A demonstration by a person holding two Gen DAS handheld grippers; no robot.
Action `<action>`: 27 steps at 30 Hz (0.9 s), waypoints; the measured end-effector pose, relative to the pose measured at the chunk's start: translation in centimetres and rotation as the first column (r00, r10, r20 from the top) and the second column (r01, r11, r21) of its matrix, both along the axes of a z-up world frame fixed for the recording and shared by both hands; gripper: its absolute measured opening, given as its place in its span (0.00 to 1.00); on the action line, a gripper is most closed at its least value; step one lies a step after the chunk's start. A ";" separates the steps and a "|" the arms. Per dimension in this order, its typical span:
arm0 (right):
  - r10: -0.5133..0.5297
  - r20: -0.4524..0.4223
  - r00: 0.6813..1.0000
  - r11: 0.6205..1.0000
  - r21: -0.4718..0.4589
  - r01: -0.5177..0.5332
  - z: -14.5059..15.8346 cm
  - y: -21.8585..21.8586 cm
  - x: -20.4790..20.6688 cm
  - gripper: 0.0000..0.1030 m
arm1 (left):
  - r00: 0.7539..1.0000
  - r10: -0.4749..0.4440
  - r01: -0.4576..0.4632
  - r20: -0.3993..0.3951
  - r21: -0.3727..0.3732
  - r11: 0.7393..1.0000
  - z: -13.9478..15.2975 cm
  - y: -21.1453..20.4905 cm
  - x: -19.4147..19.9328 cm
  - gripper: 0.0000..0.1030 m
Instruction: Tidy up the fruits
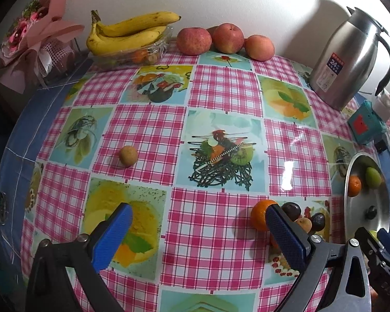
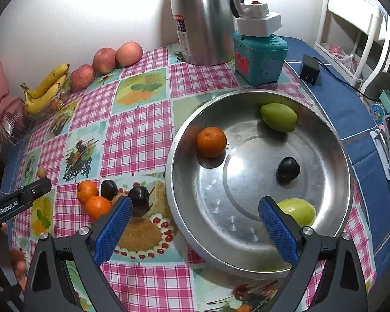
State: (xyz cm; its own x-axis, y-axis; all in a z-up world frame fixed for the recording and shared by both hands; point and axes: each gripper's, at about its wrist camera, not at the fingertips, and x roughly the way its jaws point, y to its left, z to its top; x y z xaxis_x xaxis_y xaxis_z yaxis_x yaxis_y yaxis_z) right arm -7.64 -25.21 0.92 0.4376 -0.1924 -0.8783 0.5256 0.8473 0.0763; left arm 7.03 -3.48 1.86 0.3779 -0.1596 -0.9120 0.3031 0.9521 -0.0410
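Fruit sits partly in the steel bowl (image 2: 325,140): one tangerine (image 2: 212,141), two green fruits, one dark plum (image 2: 288,169). Beside its rim on the checked tablecloth (image 2: 137,135) cluster two tangerines and two plums. Both the right gripper (image 2: 195,223) and left gripper (image 1: 197,223) hover spread wide, empty.

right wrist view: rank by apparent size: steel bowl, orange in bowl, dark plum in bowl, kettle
1. steel bowl
2. kettle, cropped by the frame and farther back, so its true size is unsure
3. orange in bowl
4. dark plum in bowl
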 end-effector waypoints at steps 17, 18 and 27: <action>0.129 -0.055 0.990 0.992 0.020 -0.128 -0.6 6.5 6.0 0.95 | 0.987 0.159 -0.159 -0.005 -0.024 0.987 0.1 5.7 2.7 1.00; 0.139 -0.058 0.989 0.990 0.017 -0.138 -0.6 6.9 6.2 0.95 | 0.986 0.166 -0.166 -0.004 -0.025 0.986 0.2 5.9 2.8 1.00; 0.195 -0.084 0.977 0.981 0.012 -0.195 -1.1 7.7 8.1 0.95 | 0.978 0.203 -0.204 -0.038 -0.029 0.979 -0.2 7.5 3.9 1.00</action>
State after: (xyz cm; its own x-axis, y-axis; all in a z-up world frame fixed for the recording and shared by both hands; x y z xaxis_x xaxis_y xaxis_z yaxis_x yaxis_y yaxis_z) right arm 0.42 -17.55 -0.20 0.3905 -0.1071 -0.9144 0.3551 0.9339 0.0422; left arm 10.94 4.03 1.70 0.3741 -0.1121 -0.9206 0.1010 0.9917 -0.0798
